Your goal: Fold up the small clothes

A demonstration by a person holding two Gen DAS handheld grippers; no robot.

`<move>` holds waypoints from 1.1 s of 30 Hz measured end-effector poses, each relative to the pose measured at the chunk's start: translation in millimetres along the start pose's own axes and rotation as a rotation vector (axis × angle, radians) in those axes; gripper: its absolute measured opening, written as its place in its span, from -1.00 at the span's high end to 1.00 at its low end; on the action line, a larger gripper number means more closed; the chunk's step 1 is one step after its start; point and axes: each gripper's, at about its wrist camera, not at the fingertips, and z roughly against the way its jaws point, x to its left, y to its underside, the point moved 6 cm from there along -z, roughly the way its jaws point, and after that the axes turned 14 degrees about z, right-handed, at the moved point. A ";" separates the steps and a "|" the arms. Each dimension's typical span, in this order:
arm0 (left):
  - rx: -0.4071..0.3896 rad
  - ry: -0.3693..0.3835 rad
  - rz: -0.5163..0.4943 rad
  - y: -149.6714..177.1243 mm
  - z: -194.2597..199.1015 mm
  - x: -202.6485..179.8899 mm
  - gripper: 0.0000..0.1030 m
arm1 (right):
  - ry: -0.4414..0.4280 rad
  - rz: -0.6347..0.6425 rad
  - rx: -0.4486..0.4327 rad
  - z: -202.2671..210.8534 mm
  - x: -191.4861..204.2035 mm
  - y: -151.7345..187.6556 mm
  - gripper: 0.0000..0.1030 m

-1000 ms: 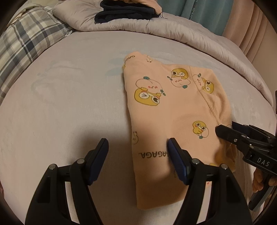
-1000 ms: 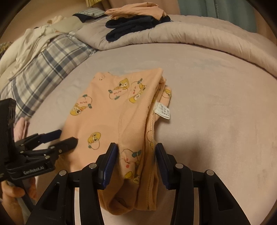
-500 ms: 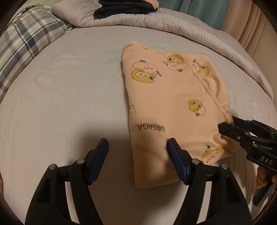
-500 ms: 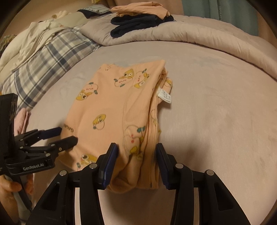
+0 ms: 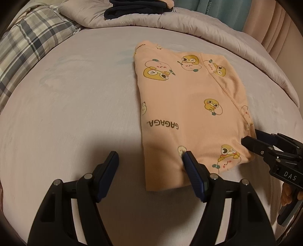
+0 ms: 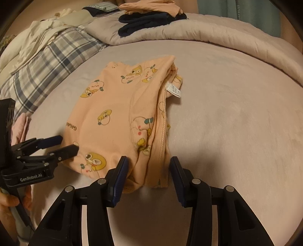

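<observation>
A peach garment [image 5: 191, 113] printed with yellow ducks and "GAGAGA" lies folded into a flat rectangle on the pale bed sheet [image 5: 75, 113]. My left gripper [image 5: 151, 162] is open at the garment's near left corner, its right finger [image 5: 191, 166] over the cloth and its left finger over bare sheet. In the right wrist view, the garment [image 6: 113, 113] shows stacked layers and a white label [image 6: 173, 89] along its right edge. My right gripper [image 6: 148, 166] is open, straddling the near right corner without pinching it. Each gripper shows in the other's view: right gripper [image 5: 252, 137], left gripper [image 6: 64, 144].
A rolled grey duvet [image 6: 217, 36] runs across the back, with dark navy clothes [image 6: 144, 22] and a peach item [image 6: 149, 5] stacked on it. A plaid blanket [image 6: 47, 62] and pale clothes [image 6: 37, 32] lie at the left. Curtains [image 5: 223, 13] hang behind.
Both grippers have drawn back toward the garment's near edge, so it sits farther up in both views. The jaw openings look the same, and the garment has stayed flat.
</observation>
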 end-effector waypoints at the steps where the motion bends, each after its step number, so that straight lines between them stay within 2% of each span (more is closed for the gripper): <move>1: -0.001 0.000 0.002 1.1 1.2 -0.5 -0.39 | 0.001 -0.003 0.001 1.0 -0.4 0.9 0.15; 13: -0.012 -0.015 -0.007 12.4 17.3 -3.5 -0.40 | 0.000 -0.011 -0.013 20.4 -1.0 13.8 0.15; 19: -0.032 -0.009 -0.005 16.6 30.8 -7.7 -0.56 | -0.005 -0.005 -0.026 31.0 3.1 15.8 0.15; 21: -0.040 -0.016 -0.001 18.5 36.4 -9.1 -0.72 | -0.008 -0.001 -0.032 35.0 5.9 16.3 0.15; 23: -0.041 -0.016 0.003 20.2 40.5 -9.4 -0.79 | -0.009 0.003 -0.037 38.6 7.6 16.3 0.14; 25: -0.042 -0.014 0.003 21.5 44.9 -10.9 -0.81 | -0.008 0.006 -0.047 44.2 9.4 16.9 -0.01; 30: -0.056 -0.009 -0.006 25.7 57.2 -15.8 -0.87 | -0.007 -0.003 -0.071 55.7 12.5 16.6 -0.11; 33: -0.064 -0.020 -0.016 26.1 64.1 -18.9 -0.98 | -0.004 0.002 -0.084 62.8 15.8 16.2 -0.16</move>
